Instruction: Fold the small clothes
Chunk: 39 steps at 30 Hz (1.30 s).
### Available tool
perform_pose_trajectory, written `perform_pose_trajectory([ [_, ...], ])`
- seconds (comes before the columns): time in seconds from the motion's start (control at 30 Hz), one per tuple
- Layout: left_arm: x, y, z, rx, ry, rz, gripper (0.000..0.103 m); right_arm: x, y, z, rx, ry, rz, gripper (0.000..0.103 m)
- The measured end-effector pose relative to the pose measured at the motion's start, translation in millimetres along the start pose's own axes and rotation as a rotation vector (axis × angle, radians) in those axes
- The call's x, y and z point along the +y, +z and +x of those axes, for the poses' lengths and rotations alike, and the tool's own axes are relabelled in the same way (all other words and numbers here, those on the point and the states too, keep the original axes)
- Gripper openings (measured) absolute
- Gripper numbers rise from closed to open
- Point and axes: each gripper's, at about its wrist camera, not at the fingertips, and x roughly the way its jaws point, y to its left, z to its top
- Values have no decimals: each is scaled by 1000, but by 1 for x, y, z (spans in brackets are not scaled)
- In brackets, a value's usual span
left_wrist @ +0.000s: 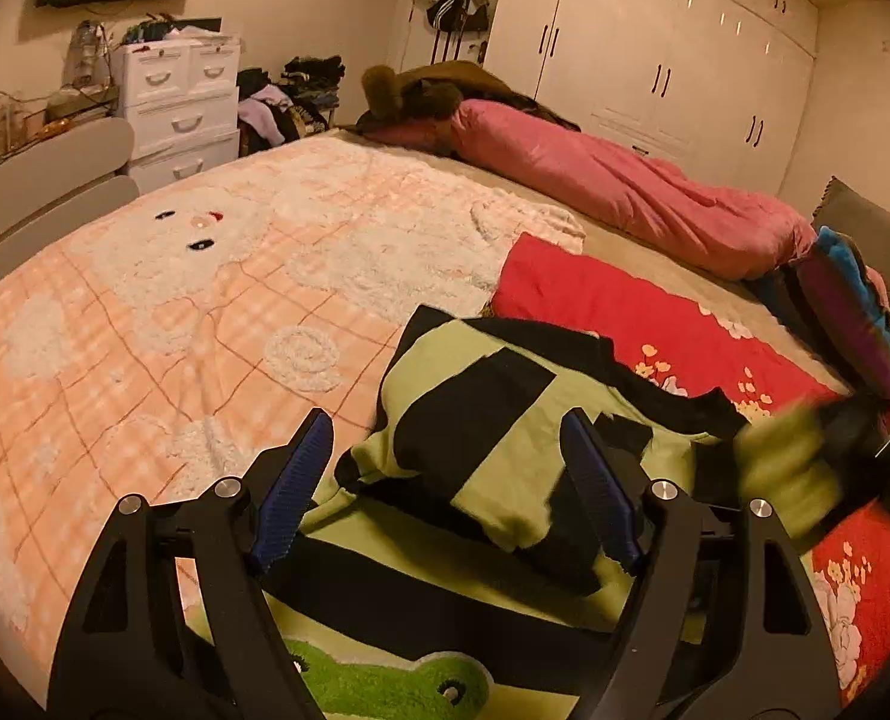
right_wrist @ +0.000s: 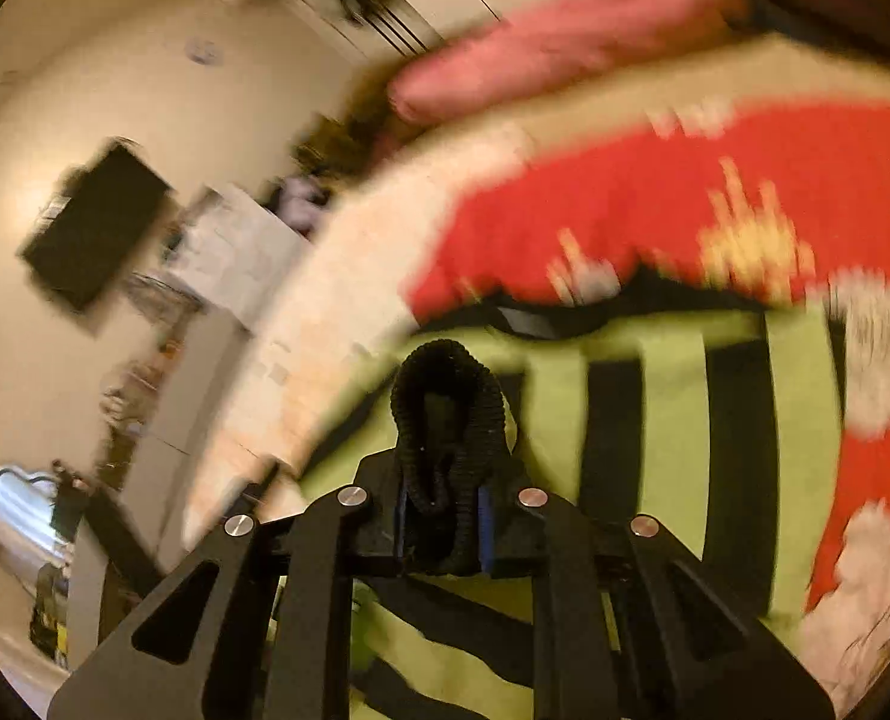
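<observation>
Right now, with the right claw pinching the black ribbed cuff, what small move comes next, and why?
Probably carry the cuff inward across the striped sweater: the right claw is shut on it, the left claw is open, holding nothing.

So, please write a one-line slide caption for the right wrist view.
Right gripper shut on the black ribbed cuff of a green-and-black striped garment on the bed.

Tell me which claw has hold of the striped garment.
The right claw: it is shut on the striped garment's black ribbed cuff. The left claw stands open above the cloth.
</observation>
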Motion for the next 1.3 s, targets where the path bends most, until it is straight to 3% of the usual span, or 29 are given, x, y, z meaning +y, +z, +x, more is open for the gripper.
perform_pose_trajectory([
  [0.07, -2, 0, 0, -4, -2, 10, 70, 5, 14, -29, -84, 31, -38, 15],
  [0.13, -5, -1, 2, 6, -11, 20, 70, -4, 26, -46, -116, 9, -53, 15],
  [0.23, -10, -3, 5, 18, -22, 41, 70, -31, 28, -44, -79, -95, -43, 15],
  [0.43, -19, -9, 13, 61, -60, 76, 70, -94, -1, -8, 40, -279, 44, 17],
  [0.6, -34, -16, 23, 102, -74, 138, 70, -113, -21, -6, 57, -362, 68, 27],
  [0.73, -45, -14, 34, 128, -102, 175, 70, -117, -21, -20, 25, -419, 62, 48],
  [0.77, -49, -14, 37, 138, -104, 189, 70, -118, -21, -28, 2, -425, 67, 48],
  [0.9, -60, -12, 62, 223, -85, 224, 70, -110, -24, -45, -41, -431, 24, 48],
  [1.03, -62, -14, 81, 253, -58, 252, 70, -85, -32, -30, 11, -355, -82, 47],
  [1.17, -54, -25, 102, 309, -10, 266, 71, -87, -32, -1, 83, -435, -95, 47],
  [1.3, -51, -29, 106, 321, -13, 264, 71, -106, -39, 12, 128, -531, -77, 36],
])
